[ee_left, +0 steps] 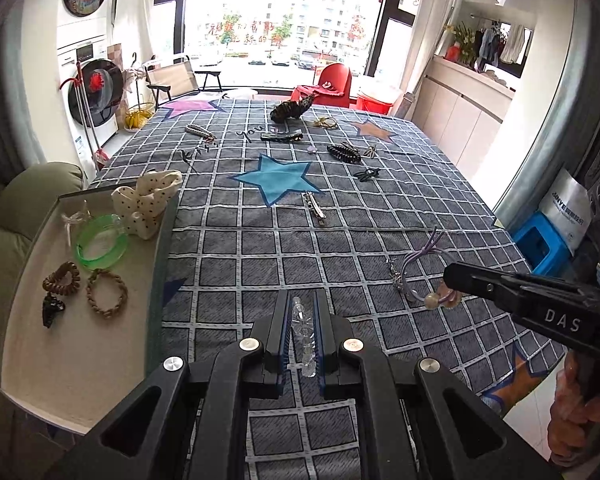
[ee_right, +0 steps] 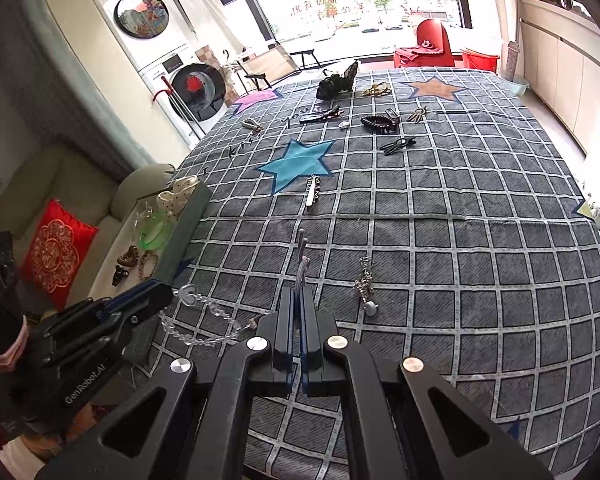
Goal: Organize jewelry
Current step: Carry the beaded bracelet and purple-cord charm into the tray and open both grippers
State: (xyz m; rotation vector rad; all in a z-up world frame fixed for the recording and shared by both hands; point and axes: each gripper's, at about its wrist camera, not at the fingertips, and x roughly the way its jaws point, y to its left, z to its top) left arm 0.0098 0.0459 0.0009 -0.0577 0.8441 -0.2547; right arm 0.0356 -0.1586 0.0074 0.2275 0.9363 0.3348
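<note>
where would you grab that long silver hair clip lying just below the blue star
Take the silver hair clip across its narrow width near the middle, coming straight down from above. It lies flat on the checked cloth as a long thin bar with its length running away from the camera, so jaws closing on its two long sides would likely hold it best. Nothing lies close beside it.

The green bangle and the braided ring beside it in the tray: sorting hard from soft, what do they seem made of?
Green bangle: probably translucent plastic or resin, glossy; light passes through its rim. Braided ring: likely woven cord or fabric elastic, matte tan with a twisted plait. Neither is certain from looks alone.
</note>
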